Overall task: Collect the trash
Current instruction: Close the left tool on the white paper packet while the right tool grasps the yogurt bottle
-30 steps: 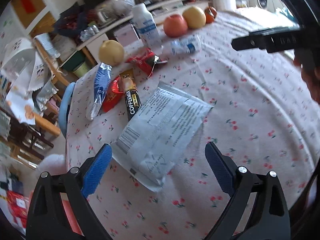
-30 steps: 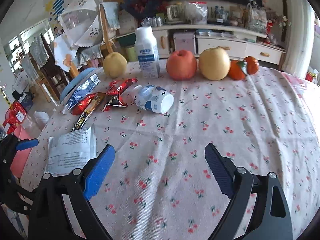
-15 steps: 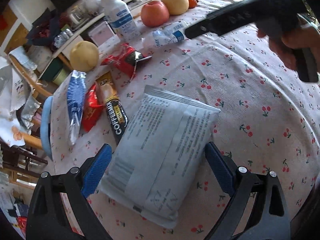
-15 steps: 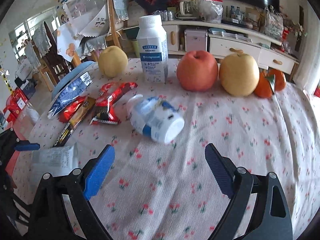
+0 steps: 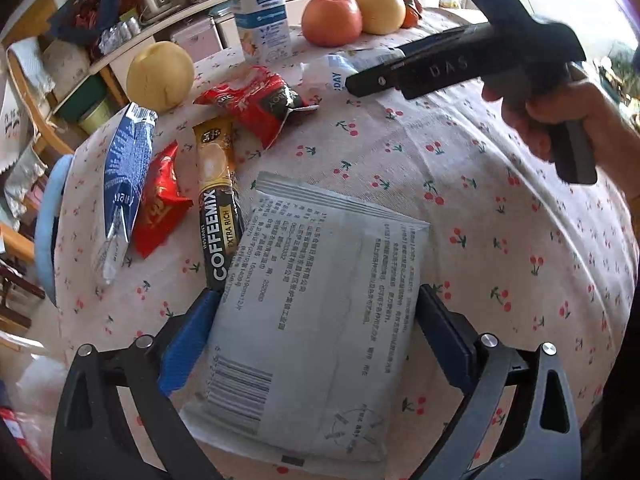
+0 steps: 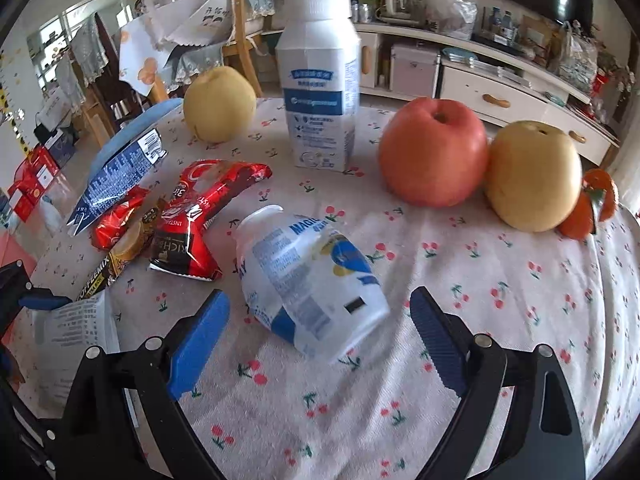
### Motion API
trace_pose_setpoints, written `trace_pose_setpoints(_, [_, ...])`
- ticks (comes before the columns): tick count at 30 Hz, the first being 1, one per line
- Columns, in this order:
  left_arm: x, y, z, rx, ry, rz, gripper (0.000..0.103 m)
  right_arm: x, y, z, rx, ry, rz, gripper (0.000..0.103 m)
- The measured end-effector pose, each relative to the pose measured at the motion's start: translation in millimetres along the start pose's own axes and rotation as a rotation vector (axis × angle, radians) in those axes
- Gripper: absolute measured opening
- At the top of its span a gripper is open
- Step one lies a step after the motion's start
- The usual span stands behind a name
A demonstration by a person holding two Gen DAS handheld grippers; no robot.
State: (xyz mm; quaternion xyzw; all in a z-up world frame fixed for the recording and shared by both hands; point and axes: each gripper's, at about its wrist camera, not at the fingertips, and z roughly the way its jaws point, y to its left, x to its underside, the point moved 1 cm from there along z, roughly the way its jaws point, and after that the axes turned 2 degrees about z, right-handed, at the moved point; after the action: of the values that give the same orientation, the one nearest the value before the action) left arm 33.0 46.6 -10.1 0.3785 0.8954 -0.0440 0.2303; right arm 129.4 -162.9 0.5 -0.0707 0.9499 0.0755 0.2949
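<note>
A flat grey printed pouch (image 5: 320,312) lies on the cherry-print tablecloth (image 5: 500,220), and my open left gripper (image 5: 316,340) straddles it with a finger on each side. A Coffeemix sachet (image 5: 220,216), red wrappers (image 5: 256,104) and a blue wrapper (image 5: 124,176) lie beyond it. In the right wrist view a crushed white-and-blue bottle (image 6: 308,276) lies on its side, and my open right gripper (image 6: 320,328) reaches around its base. The pouch's corner (image 6: 80,324) shows at the left.
An upright white bottle (image 6: 320,92), a red apple (image 6: 434,152), two yellow pears (image 6: 534,176) (image 6: 220,104) and oranges (image 6: 592,208) stand at the table's far side. A blue chair (image 5: 46,232) sits by the left edge. Shelves and cabinets stand behind.
Both grippers moved forward: the left now has the grey pouch between its fingers, and the right closed in on the crushed bottle. Both jaws stay open.
</note>
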Motion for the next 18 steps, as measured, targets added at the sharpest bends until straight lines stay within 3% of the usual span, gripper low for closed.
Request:
trace_pose_setpoints(11, [-2,-2,1,-0.038,-0.039,-0.073,0.098,-2,13,8,0.005,-0.025,-0.055,0.09])
trace_pose_setpoints(13, [-1,-4,1,-0.045,-0.047,-0.085,0.097,0,14,9,0.0,-0.018,-0.055,0.074])
trace_pose_setpoints(18, [3,-8,-2,-0.057,-0.058,-0.119,0.092,4,16,5,0.008,-0.027,-0.07,0.065])
